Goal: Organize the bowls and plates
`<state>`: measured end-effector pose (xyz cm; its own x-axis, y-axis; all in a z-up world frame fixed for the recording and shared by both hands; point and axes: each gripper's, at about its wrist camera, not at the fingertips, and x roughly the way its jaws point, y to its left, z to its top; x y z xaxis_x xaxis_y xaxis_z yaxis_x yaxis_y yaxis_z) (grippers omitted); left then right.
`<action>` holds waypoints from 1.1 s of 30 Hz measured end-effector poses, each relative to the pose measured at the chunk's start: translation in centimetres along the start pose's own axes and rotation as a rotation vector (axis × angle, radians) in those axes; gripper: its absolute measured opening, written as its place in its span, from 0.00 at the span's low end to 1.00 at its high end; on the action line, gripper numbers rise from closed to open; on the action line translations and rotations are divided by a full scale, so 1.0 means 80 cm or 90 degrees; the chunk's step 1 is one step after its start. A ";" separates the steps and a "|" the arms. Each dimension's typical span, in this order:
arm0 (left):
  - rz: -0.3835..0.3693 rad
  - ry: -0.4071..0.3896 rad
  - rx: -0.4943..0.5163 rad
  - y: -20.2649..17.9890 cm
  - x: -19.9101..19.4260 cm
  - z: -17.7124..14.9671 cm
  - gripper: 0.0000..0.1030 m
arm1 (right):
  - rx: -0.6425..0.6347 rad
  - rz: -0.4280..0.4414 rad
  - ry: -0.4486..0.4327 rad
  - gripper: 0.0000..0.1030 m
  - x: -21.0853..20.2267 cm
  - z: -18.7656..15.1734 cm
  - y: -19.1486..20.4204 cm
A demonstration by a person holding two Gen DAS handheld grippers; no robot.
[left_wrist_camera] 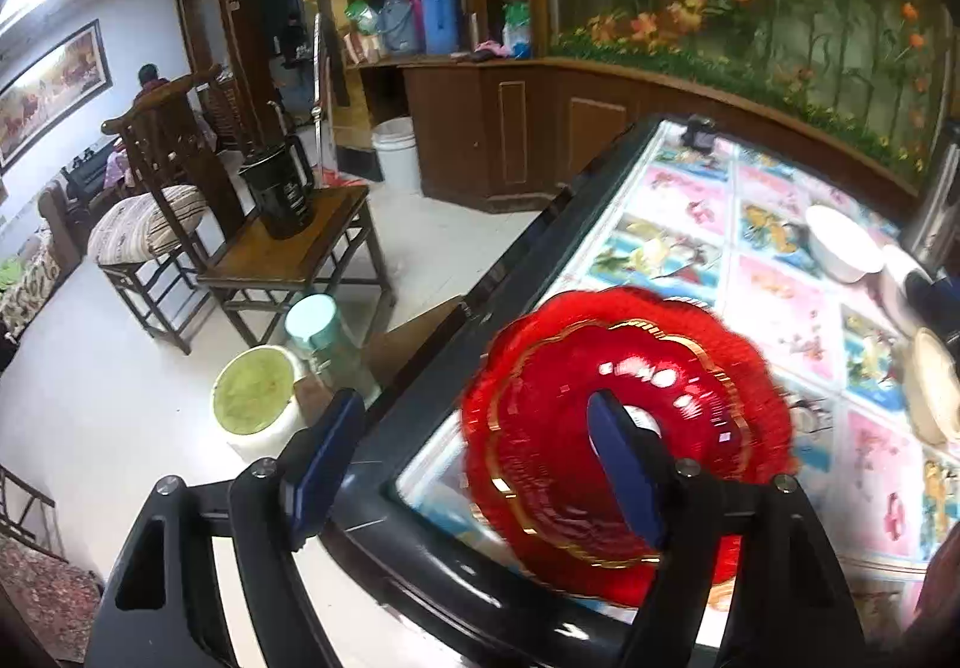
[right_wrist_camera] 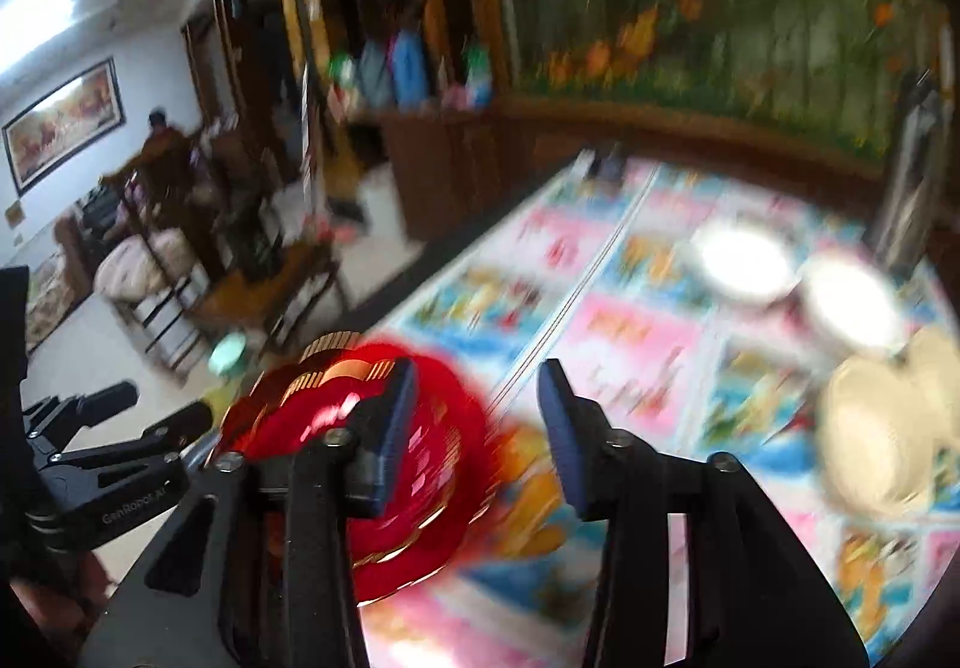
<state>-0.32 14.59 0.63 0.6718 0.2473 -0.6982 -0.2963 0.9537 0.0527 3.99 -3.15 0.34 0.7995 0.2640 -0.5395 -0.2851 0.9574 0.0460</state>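
A stack of red scalloped plates with gold trim lies on the near corner of the table, which has a cartoon-patterned cover. My left gripper hovers open above the stack's left edge, its pads touching nothing. In the blurred right wrist view the red plates sit low left, and my right gripper stands open over their right side, holding nothing. White bowls and cream plates sit at the table's right.
A steel flask stands at the far right. Left of the table are a wooden chair with a black kettle, a teal-lidded jar, a green-topped bucket and a white bin. A person sits far back.
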 end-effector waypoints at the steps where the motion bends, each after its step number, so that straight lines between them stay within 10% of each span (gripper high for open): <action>1: -0.009 -0.004 0.003 -0.007 -0.004 0.001 0.76 | -0.009 -0.024 -0.040 0.71 -0.014 0.002 -0.004; 4: -0.052 -0.010 0.026 -0.037 -0.015 0.002 0.76 | -0.021 -0.084 -0.132 0.87 -0.053 0.001 -0.031; 15: -0.230 0.061 0.208 -0.238 -0.016 -0.011 0.77 | 0.173 -0.183 -0.030 0.87 -0.120 -0.049 -0.241; 23: -0.251 0.112 0.245 -0.327 -0.001 -0.026 0.77 | 0.339 -0.194 -0.018 0.87 -0.169 -0.091 -0.365; 33: -0.233 0.124 0.219 -0.372 0.015 -0.012 0.77 | 0.376 -0.196 0.021 0.87 -0.125 -0.116 -0.397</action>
<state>8.68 -13.64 -2.46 0.5414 -0.1172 -0.8326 0.1956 0.9806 -0.0108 0.11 -37.31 -3.52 0.7789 -0.0265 -0.6266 0.2984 0.8944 0.3331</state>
